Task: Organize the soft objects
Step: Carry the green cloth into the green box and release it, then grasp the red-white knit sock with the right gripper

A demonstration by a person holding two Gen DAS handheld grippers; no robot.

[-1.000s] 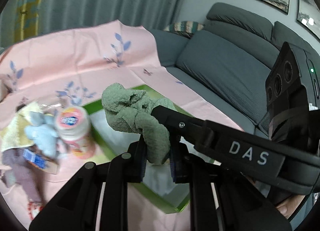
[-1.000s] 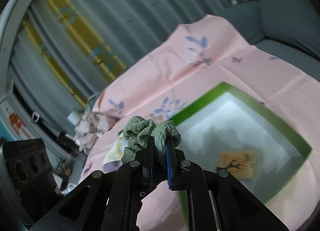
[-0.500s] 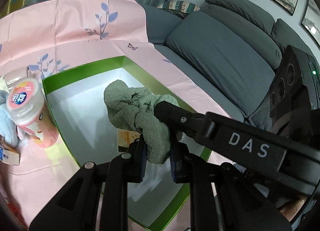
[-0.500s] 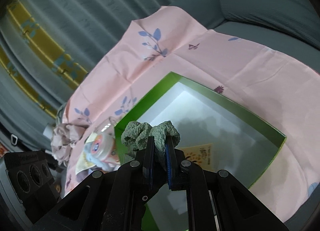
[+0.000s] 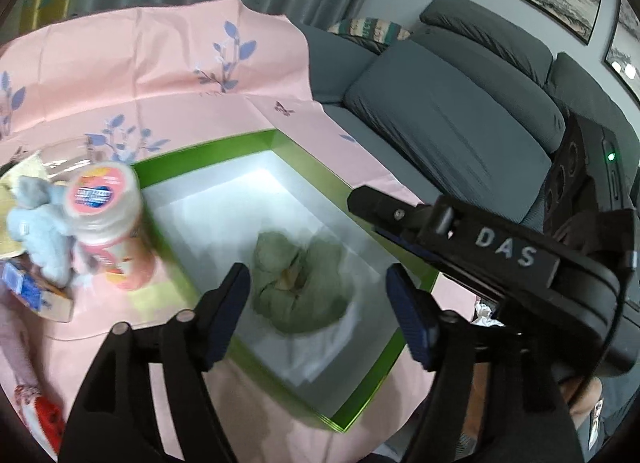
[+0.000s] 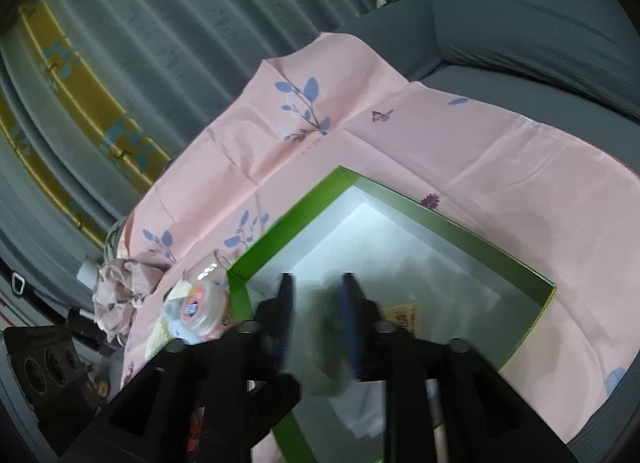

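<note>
Leftmost, a blurred pink-lidded jar stands beside the green box; "DAS" is lettered on the right gripper. Pink floral cloth covers a grey sofa. Crumpled green towel lies inside the box, both the left gripper and the right spread apart.

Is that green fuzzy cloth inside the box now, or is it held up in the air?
Inside. The green cloth lies crumpled on the white floor of the green box, and both grippers' jaws stand open, gripping nothing.
</note>
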